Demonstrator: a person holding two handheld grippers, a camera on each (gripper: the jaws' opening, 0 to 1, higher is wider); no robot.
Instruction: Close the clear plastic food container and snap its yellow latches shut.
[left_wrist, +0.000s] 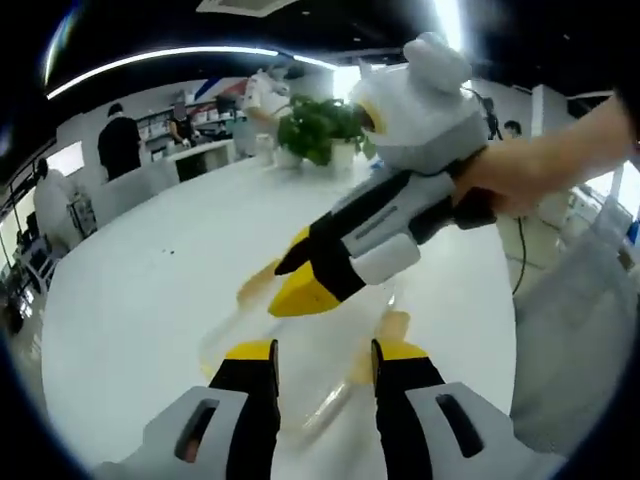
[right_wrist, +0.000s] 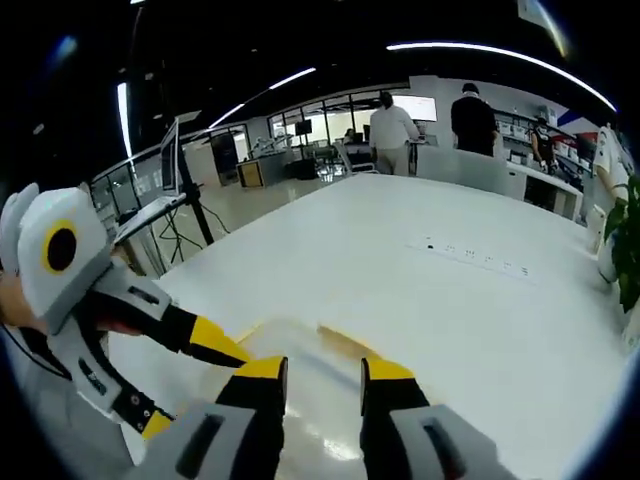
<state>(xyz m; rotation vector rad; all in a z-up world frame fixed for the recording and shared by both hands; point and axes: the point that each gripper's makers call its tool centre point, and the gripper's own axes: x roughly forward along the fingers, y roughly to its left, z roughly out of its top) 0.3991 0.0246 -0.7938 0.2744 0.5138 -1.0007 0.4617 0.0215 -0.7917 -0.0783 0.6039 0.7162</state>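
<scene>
Hovering my 2 grippers, left (left_wrist: 325, 358) and right (right_wrist: 324, 372), jaws parted and empty, over the clear container (left_wrist: 300, 340) to press its yellow latches (left_wrist: 392, 325) shut.

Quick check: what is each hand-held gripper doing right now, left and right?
Left hand-held gripper: open, holding nothing.
Right hand-held gripper: open, holding nothing.
</scene>
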